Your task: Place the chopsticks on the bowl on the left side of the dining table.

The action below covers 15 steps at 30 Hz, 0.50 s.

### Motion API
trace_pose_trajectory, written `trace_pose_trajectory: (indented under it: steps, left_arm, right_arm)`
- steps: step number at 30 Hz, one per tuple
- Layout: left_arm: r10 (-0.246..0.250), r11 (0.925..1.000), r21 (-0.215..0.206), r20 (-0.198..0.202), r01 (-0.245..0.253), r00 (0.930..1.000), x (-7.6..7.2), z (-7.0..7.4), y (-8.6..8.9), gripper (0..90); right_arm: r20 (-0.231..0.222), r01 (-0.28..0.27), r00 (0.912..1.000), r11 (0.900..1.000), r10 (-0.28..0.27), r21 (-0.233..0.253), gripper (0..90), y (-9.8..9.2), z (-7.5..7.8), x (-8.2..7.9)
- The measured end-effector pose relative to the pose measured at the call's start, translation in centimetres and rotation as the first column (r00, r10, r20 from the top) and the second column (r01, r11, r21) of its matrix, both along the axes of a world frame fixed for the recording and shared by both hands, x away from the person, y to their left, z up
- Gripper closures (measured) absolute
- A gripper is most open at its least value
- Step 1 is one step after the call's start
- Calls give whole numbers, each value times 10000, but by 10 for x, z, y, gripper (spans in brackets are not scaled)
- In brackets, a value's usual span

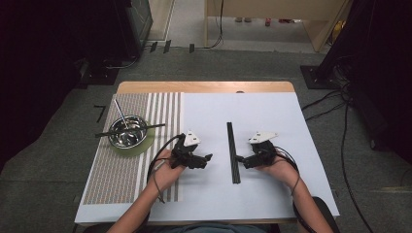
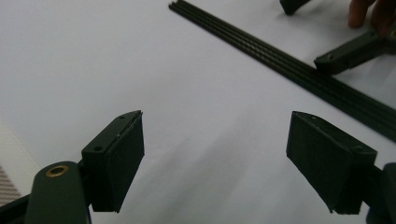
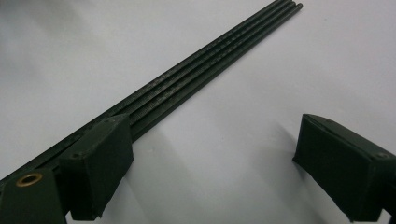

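Note:
A bundle of long thin black rods (image 1: 233, 153) lies straight on the white sheet (image 1: 262, 194) at mid-table. My left gripper (image 1: 208, 158) rests just left of the rods, open, nothing between its jaws. In the left gripper view (image 2: 215, 163) the rods (image 2: 289, 60) run across the upper right, apart from the jaws. My right gripper (image 1: 239, 159) is at the rods' right side, also open. In the right gripper view (image 3: 210, 163) the rods (image 3: 210, 65) pass behind one jaw; the gap between the jaws holds only bare sheet.
A striped placemat (image 1: 121, 179) covers the table's left part. On it a steel bowl (image 1: 128, 131) sits on a green plate (image 1: 141, 147), with a black stick (image 1: 155, 126) across its rim and a metal rod (image 1: 119, 109) leaning in it. Cables trail over the floor at the right.

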<state>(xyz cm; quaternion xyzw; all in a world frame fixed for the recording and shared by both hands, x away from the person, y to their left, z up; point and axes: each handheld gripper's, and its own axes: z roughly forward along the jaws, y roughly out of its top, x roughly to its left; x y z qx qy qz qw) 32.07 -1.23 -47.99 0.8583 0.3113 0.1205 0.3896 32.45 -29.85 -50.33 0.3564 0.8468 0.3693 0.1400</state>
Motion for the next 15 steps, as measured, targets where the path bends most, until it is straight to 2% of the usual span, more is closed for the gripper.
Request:
trace_pose_trajectory:
  steps: [8,15]
  left_arm:
    - [-91,9984,556,-243,104,9997,2,-14,-3,195]
    - [-266,9985,472,-31,267,9996,2,-17,-2,184]
  right_arm:
    - [2,-6,10000,10000,6,-3,110,0,0,0]
    - [2,-4,10000,10000,4,-3,109,0,0,0]
